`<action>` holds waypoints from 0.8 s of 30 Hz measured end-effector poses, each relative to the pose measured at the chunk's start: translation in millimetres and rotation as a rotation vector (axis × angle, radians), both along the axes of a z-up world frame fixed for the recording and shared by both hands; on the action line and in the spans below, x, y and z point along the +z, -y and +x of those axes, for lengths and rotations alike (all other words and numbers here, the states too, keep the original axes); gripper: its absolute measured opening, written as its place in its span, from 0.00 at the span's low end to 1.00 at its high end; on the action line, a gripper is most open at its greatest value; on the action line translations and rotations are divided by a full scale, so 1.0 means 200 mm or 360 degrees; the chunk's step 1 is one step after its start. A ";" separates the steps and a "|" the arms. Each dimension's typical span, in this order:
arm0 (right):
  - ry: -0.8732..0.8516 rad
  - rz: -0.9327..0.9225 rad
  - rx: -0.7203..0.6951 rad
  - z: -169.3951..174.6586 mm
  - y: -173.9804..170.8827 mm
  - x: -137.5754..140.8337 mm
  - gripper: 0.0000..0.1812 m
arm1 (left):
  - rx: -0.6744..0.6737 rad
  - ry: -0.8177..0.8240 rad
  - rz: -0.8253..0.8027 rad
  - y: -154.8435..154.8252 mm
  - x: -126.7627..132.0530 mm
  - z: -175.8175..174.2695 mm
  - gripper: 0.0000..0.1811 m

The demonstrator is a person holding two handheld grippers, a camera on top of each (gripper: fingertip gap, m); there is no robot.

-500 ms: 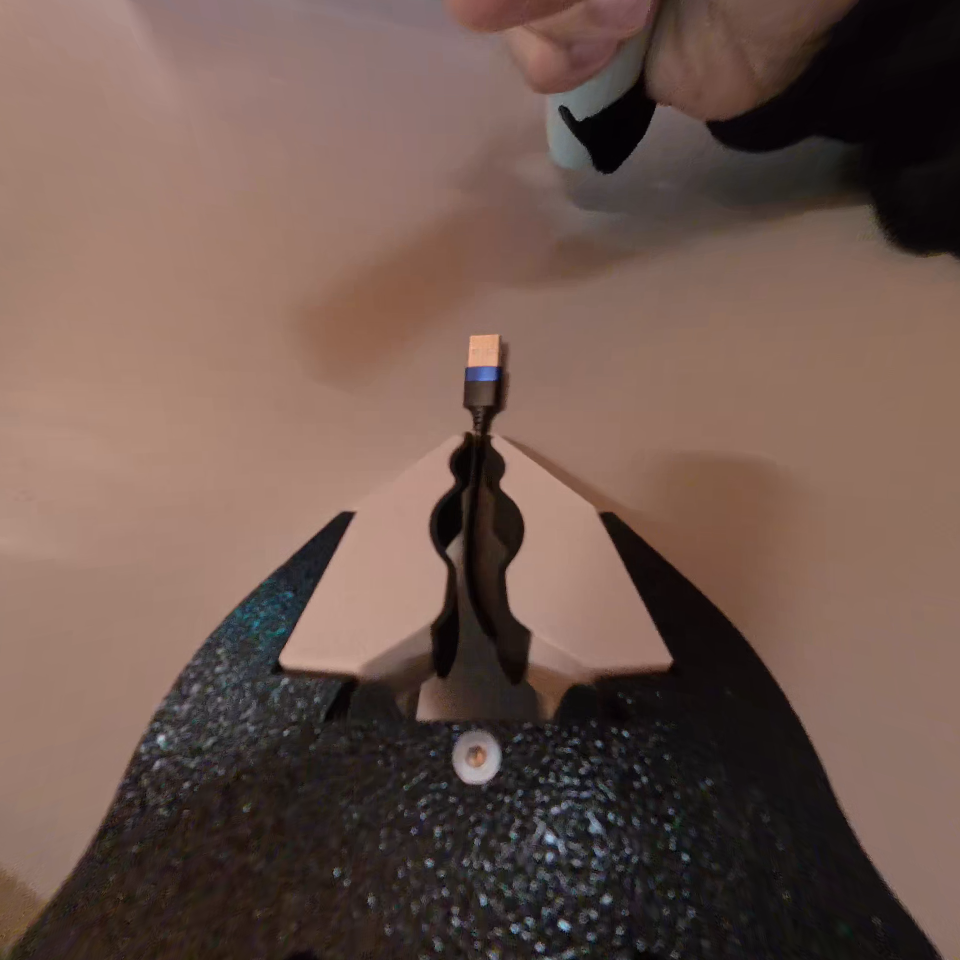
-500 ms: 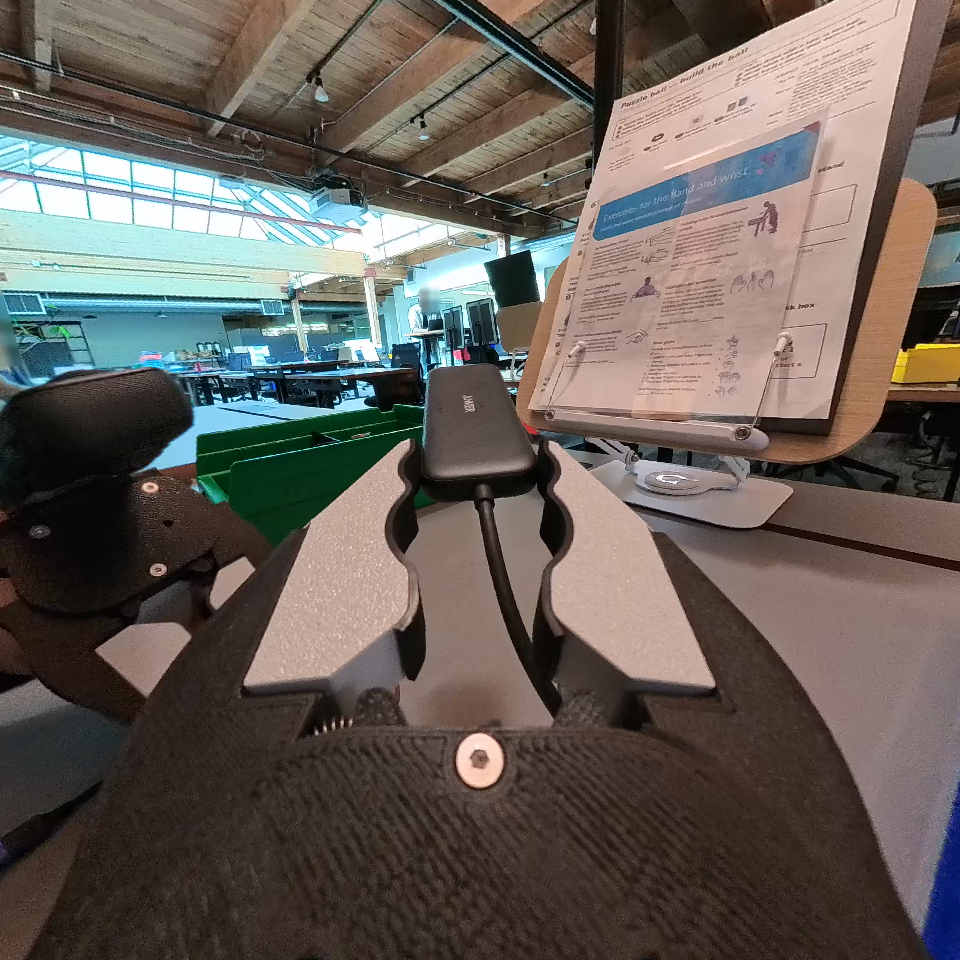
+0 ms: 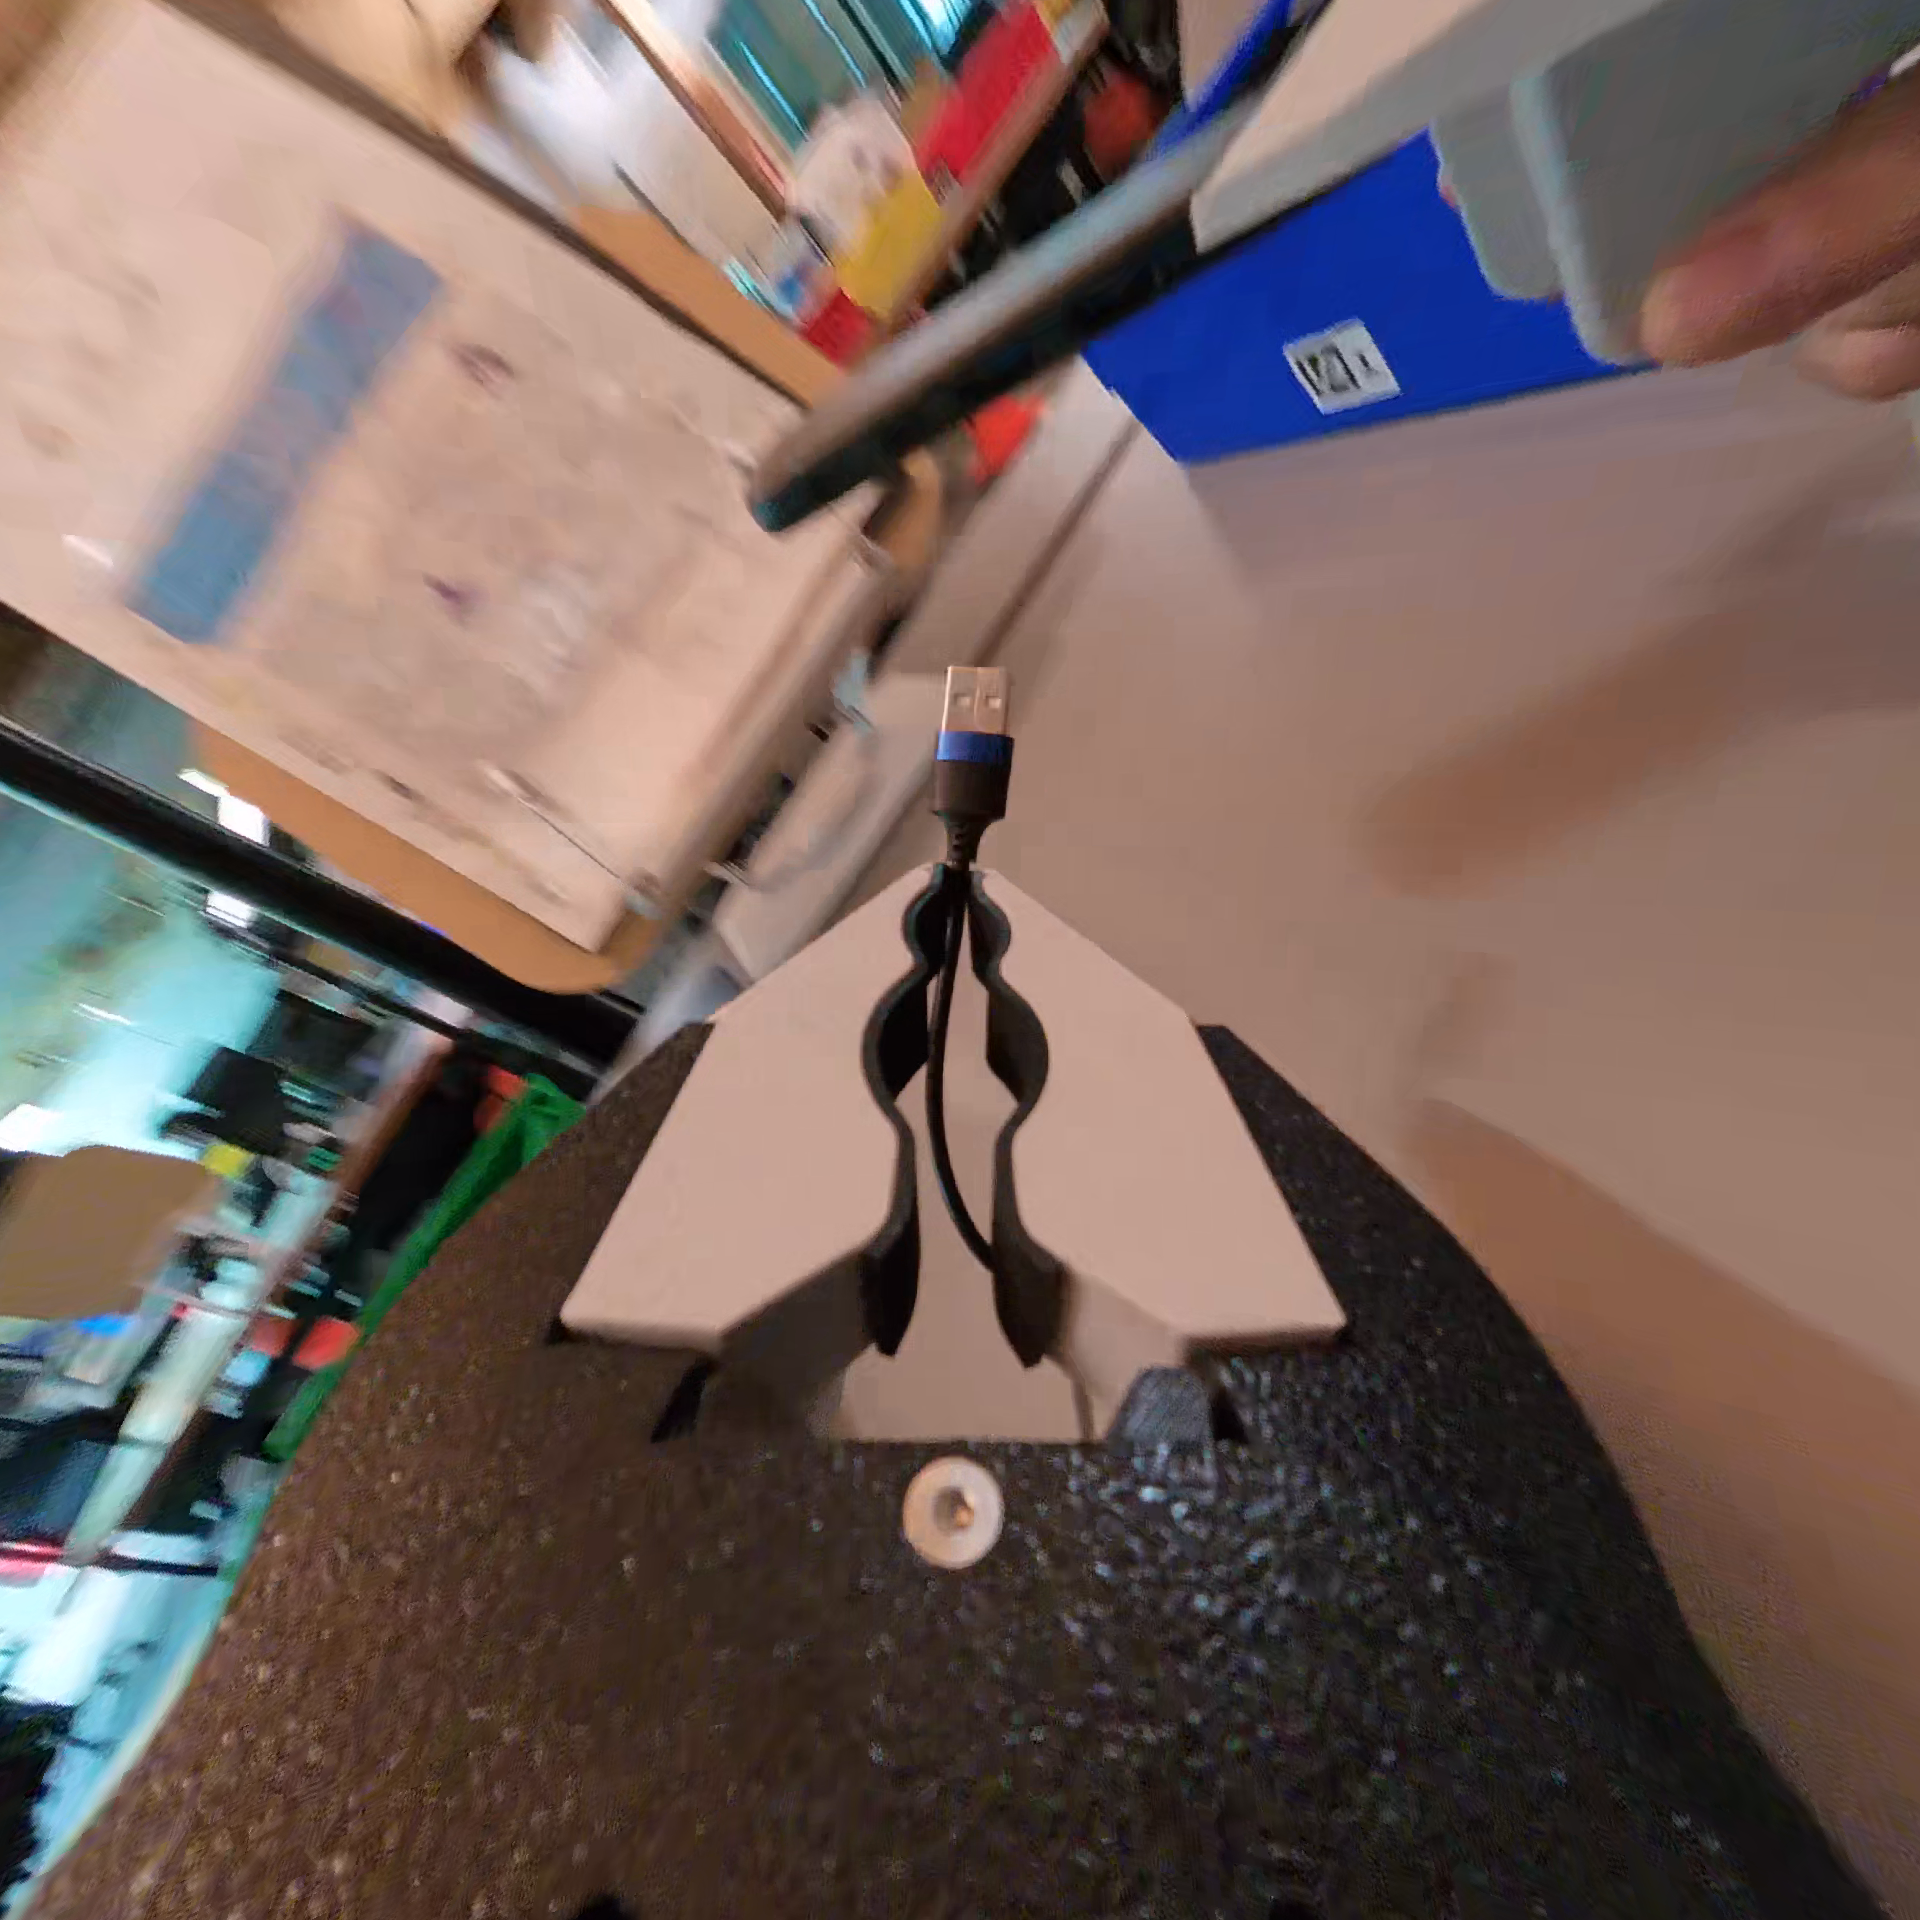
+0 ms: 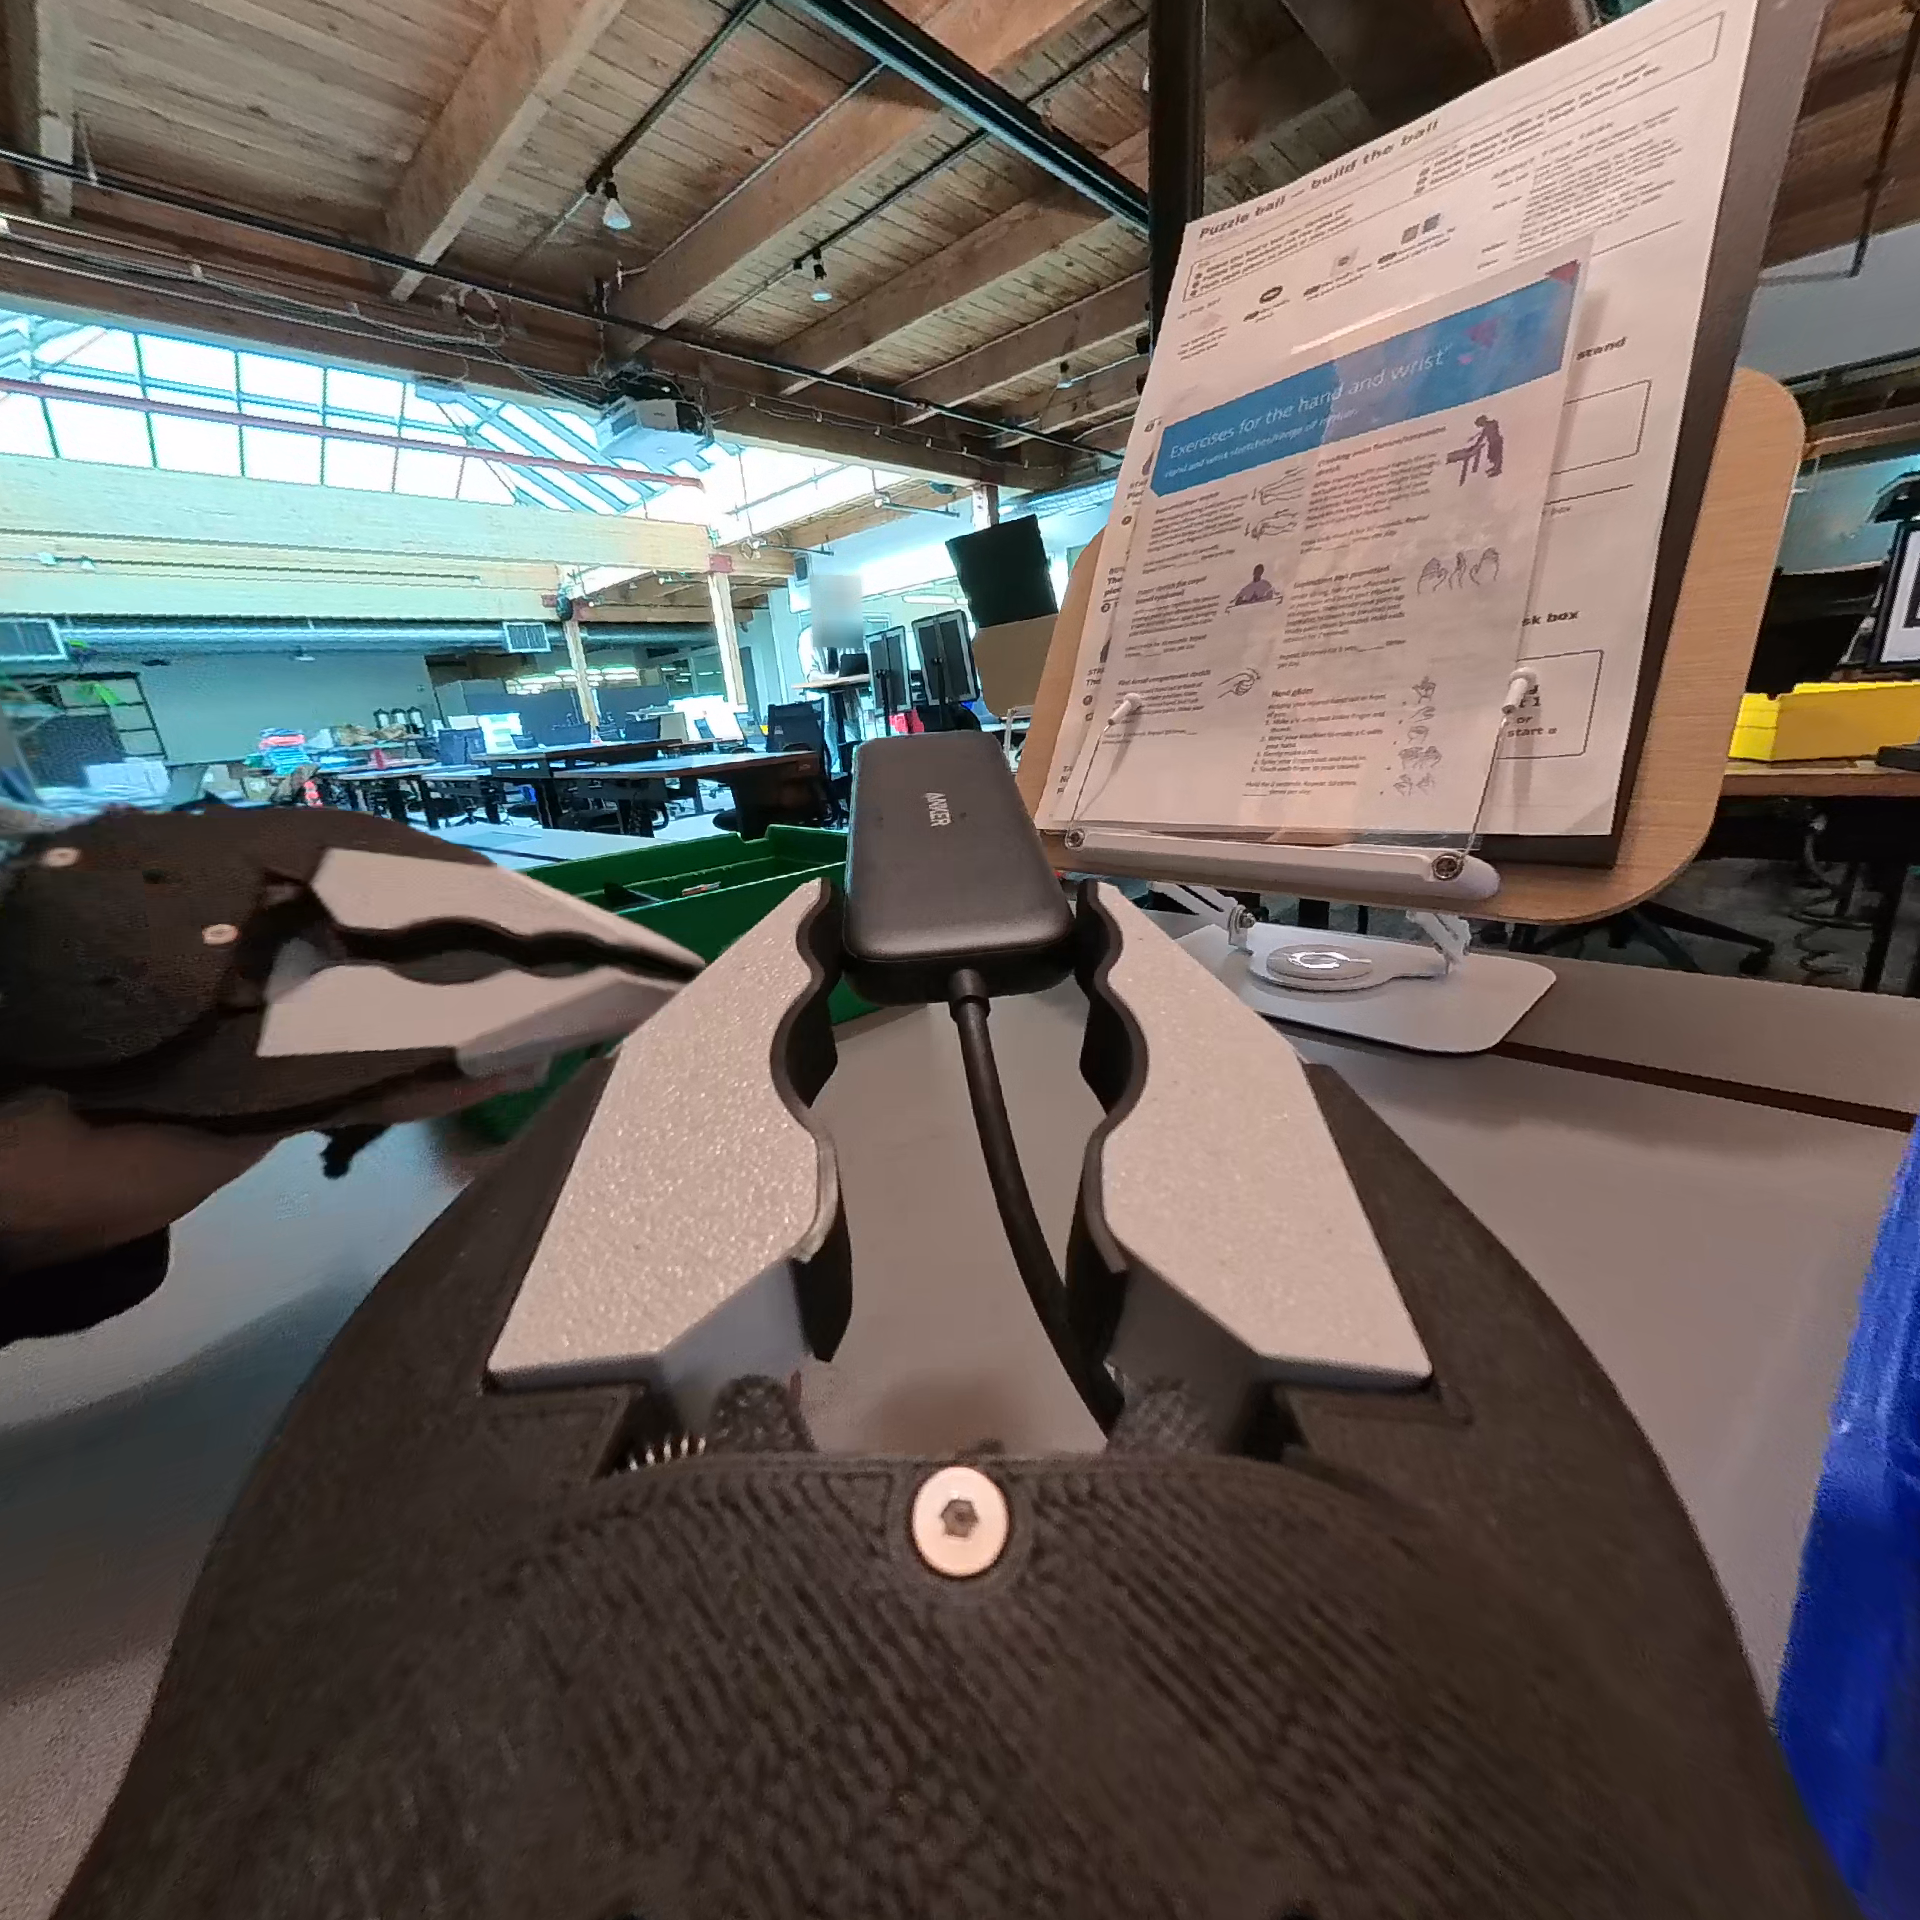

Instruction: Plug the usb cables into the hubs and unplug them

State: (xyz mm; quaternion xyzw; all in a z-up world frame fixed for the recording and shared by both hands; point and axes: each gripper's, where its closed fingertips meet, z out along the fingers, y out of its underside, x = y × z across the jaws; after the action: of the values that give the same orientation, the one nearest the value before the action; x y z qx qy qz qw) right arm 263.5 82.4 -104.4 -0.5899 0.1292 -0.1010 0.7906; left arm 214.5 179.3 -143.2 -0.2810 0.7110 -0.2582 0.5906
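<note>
Nothing plugged yet. Left gripper (image 3: 961,883) pinched tight on USB cable (image 3: 974,743), plug jutting free (well apart from any port). Right gripper (image 4: 951,925) clamped around dark hub (image 4: 940,831), raised above table (image 4: 1621,1164). Insertion and unplugging both remaining.

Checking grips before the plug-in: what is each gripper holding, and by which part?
The left gripper pinches the usb cable just behind its plug. The right gripper clamps the black hub by its sides at the cord end.

Motion-blurred hub (image 3: 977,343) and document stand (image 3: 416,582); blue bin (image 4: 1860,1558) cut by the frame edge.
</note>
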 end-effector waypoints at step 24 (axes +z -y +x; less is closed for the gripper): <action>0.0026 -0.0038 0.0031 -0.02 -0.02 -0.02 0.25 | -0.0709 -0.1006 -0.0105 0.41 -0.49 -0.45 0.11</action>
State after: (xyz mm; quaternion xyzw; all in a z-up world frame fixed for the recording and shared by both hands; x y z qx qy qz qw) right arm 258.8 86.4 -108.0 -0.5997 0.1156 -0.0996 0.7855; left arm 124.8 98.1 -241.1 -0.2043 0.8929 -0.3034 0.2626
